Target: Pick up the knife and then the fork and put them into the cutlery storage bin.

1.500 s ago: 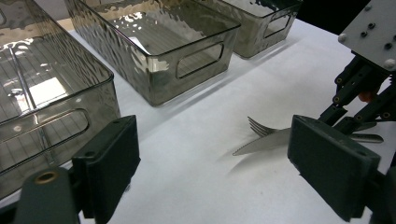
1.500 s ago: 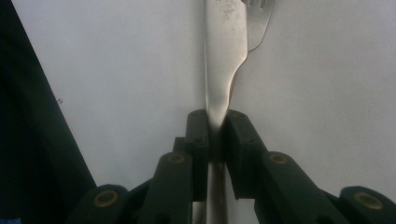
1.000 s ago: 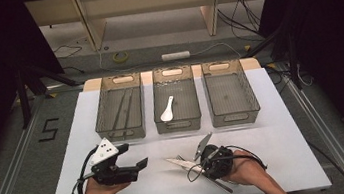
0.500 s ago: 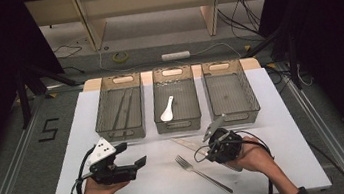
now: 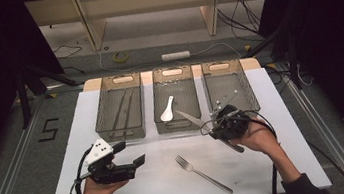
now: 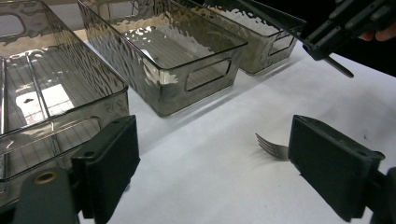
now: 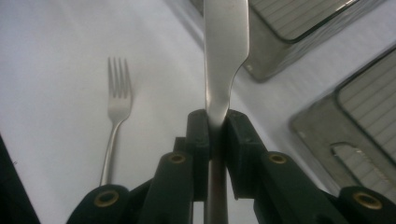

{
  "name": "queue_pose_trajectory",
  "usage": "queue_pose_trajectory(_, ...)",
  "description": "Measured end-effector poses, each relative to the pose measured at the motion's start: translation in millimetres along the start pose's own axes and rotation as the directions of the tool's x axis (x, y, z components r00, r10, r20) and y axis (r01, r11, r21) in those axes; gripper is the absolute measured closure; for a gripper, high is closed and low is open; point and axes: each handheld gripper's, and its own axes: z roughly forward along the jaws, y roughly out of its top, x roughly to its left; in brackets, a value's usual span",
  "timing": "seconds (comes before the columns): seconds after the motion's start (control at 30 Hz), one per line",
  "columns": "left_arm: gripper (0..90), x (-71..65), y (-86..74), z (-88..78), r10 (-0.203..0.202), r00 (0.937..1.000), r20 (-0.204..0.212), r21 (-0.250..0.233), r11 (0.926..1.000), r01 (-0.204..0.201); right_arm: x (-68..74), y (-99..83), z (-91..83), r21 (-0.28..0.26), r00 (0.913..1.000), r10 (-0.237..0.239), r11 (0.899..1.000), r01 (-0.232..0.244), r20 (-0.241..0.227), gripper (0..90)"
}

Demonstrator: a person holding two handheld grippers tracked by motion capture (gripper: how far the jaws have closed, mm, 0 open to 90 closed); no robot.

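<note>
The right gripper [image 5: 222, 122] is clenched on a table knife [image 7: 224, 56], its pads pinching the metal where blade meets handle, and it holds the knife off the table [image 5: 288, 152], blade pointing toward the middle bin [image 5: 178, 124] and hovering just in front of that bin's near wall. The step in hand looks like sorting cutlery: the knife is being carried to a bin. The middle bin holds a white spoon [image 5: 167, 109], the left bin [image 5: 123, 130] holds long thin pieces, and the right bin [image 5: 229, 67] looks bare, so the next move probably calls for swinging the knife over the right bin and lowering it before letting go. The left gripper [image 5: 129, 163], released and wide, waits in front of the left bin; a fork [image 5: 201, 173] lies on the table in front of the middle bin.
</note>
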Motion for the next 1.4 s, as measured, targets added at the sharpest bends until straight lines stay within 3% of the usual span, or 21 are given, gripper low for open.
queue_pose_trajectory(0.23,15.8,0.5,0.1,-0.1,-0.005,0.9999,-0.01,-0.004,1.0,0.005,-16.5,14.0,-9.4,-0.042,0.9988,0.031,0.999,-0.029,0.037,81.0)
queue_pose_trajectory(0.4,15.8,0.9,0.2,-0.4,-0.013,0.9999,-0.007,-0.007,0.9999,0.013,-35.9,27.4,-16.8,-0.08,0.9957,0.072,0.995,-0.067,0.059,81.0)
queue_pose_trajectory(0.7,15.7,1.5,0.2,-1.0,-0.012,0.9999,-0.006,-0.008,0.9999,0.012,-71.4,43.1,-22.1,-0.113,0.9835,0.149,0.984,-0.137,0.102,81.0)
queue_pose_trajectory(1.1,15.7,1.2,0.4,-0.9,-0.017,0.9998,-0.007,-0.014,0.9998,0.017,-103.6,56.8,-22.1,-0.141,0.962,0.23,0.967,-0.21,0.146,81.0)
queue_pose_trajectory(1.4,15.7,1.5,0.4,-1.2,-0.015,0.9999,-0.007,-0.014,0.9998,0.015,-126.2,53.2,-10.6,-0.15,0.9317,0.308,0.948,-0.282,0.193,81.0)
